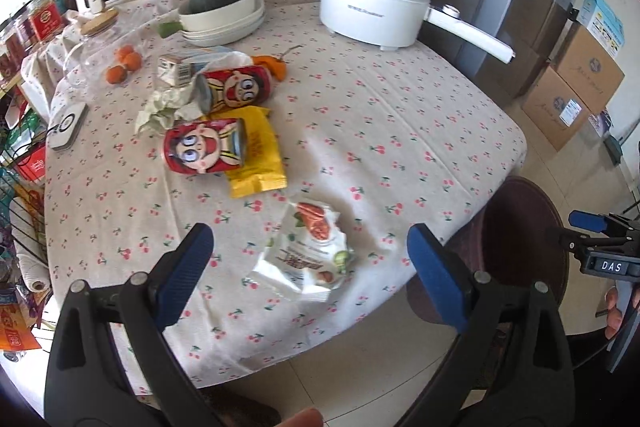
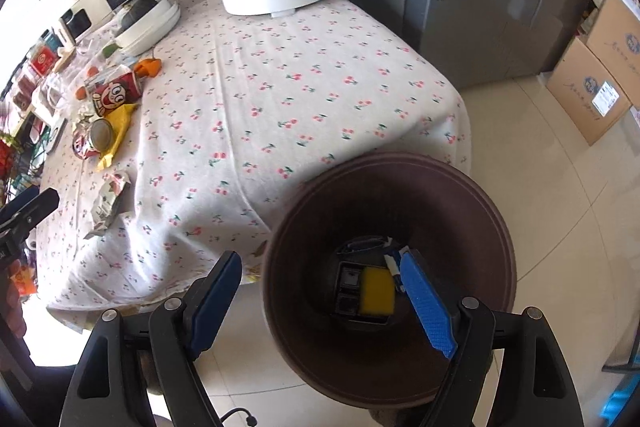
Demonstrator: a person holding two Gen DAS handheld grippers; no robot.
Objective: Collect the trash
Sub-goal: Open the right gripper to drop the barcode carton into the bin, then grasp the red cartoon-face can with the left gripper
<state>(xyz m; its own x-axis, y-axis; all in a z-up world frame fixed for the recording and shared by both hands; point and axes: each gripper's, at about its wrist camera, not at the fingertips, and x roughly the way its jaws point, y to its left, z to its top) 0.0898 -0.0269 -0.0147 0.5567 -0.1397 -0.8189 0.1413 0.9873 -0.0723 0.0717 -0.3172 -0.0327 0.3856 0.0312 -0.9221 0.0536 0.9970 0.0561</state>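
1. Left wrist view: the left gripper [image 1: 310, 259] hangs over the near edge of the bench [image 1: 400, 99], its jaws spread wide with nothing pinched between them.
2. A crumpled white snack wrapper [image 1: 306, 251] lies on the cherry-print cloth between the 2 blue pads, touching neither.
3. At 11 o'clock from it lie 2 red cartoon cans [image 1: 202, 149], a yellow packet [image 1: 256, 155] and crumpled paper [image 1: 164, 107]; a white electric pot [image 1: 372, 7] stands at 12 o'clock.
4. The brown trash bin [image 1: 524, 239] stands on the floor at 3 o'clock, just beside the bench corner.
5. Right wrist view: the right gripper [image 2: 320, 299] points down over the trash bin [image 2: 400, 183], jaws spread and empty.
6. Inside the bin lie a yellow packet [image 2: 376, 291] and dark cartons [image 2: 348, 291].
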